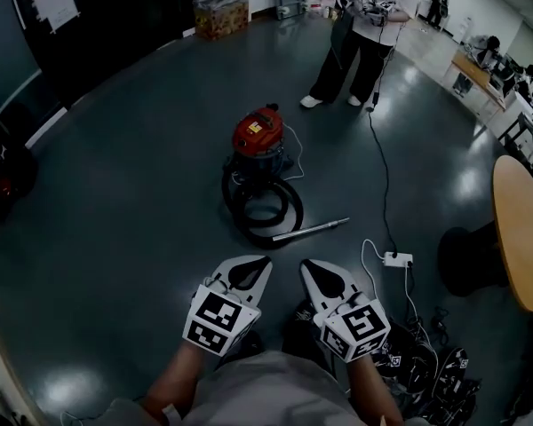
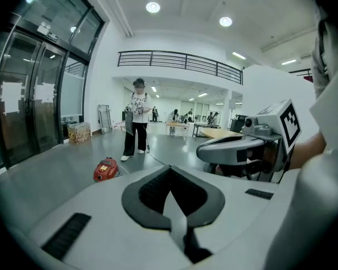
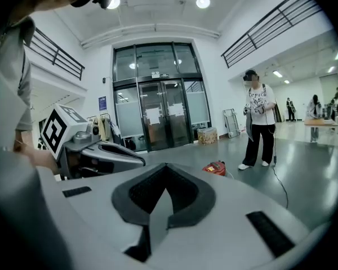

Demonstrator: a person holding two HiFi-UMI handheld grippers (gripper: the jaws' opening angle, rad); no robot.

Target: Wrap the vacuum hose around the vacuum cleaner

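Bare floor (image 1: 142, 193) ahead, wand (image 1: 311, 230), vacuum cleaner (image 1: 258, 131), power strip (image 1: 397, 259) right

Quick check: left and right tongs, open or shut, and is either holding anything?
Left tongs: shut, holding nothing.
Right tongs: shut, holding nothing.

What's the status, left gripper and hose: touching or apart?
Apart. The head view shows bare floor between the shut left gripper and the hose, which lies looped by the vacuum cleaner.
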